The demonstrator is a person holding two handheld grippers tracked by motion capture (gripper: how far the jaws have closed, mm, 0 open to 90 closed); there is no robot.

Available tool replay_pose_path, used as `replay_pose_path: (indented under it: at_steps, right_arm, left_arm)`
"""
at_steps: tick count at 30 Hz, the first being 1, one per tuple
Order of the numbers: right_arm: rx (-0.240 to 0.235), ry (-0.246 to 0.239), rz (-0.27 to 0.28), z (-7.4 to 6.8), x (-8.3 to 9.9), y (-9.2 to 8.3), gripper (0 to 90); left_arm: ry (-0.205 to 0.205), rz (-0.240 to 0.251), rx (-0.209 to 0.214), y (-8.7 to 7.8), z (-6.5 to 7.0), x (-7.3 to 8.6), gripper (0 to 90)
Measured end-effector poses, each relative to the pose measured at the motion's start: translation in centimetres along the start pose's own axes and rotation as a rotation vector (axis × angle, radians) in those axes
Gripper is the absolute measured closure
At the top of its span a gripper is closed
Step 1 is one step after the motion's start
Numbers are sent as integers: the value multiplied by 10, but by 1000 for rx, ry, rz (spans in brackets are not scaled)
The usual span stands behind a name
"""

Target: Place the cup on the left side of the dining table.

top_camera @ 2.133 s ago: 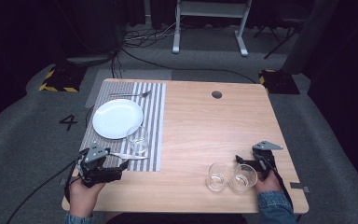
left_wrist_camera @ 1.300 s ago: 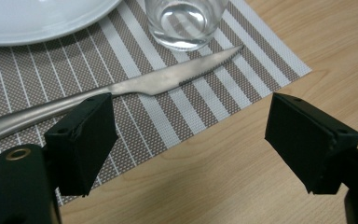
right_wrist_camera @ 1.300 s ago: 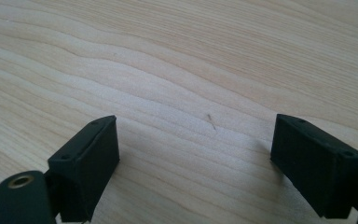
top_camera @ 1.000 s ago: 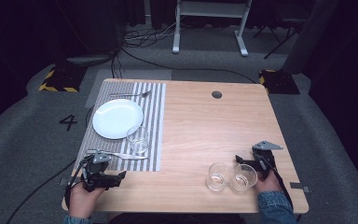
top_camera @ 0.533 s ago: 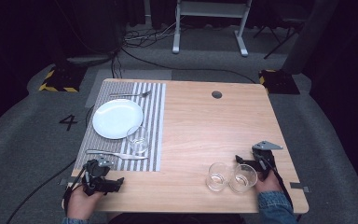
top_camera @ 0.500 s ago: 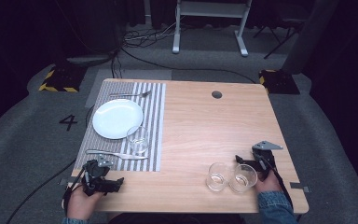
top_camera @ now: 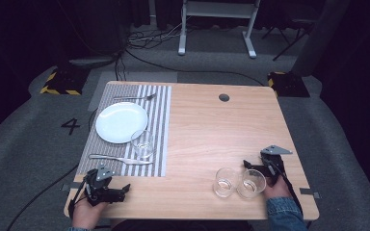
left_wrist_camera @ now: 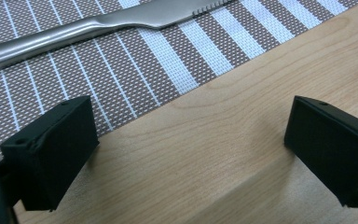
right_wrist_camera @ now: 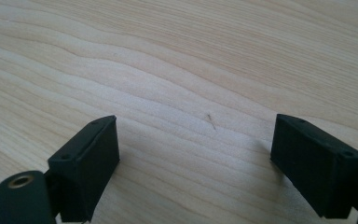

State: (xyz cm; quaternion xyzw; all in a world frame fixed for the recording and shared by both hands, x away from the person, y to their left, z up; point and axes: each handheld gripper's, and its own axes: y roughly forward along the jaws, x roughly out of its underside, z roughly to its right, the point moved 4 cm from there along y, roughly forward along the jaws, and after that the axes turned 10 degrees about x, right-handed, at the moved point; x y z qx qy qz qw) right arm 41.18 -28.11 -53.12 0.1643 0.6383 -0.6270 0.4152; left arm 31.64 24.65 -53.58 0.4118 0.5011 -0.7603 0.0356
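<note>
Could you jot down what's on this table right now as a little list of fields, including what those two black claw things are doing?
surface: light wooden table
mat: grey striped placemat, left side
on mat: round white plate; clear drinking glass; silver fork; silver knife
off mat: two clear glasses, side by side near front right
left gripper: open, holding nothing, near the front left corner
right gripper: open, holding nothing, next to the right glass

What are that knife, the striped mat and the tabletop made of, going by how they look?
Knife: likely stainless steel, a brushed grey sheen with a serrated edge. Mat: seems woven vinyl or similar synthetic, with a visible brown-and-white mesh weave. Table: pale wood or wood-look laminate, matte with flowing grain lines; which one I cannot tell.
</note>
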Motion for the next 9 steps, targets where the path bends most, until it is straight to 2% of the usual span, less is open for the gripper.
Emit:
replay_pose_path:
  at_steps: [7, 9]
  right_arm:
    - [0, 0, 0, 0, 0, 0, 154]
    - [0, 0, 0, 0, 0, 0, 154]
  left_arm:
    - [-6, -1, 2, 0, 1, 0, 11]
    - [3, -3, 4, -1, 0, 1, 12]
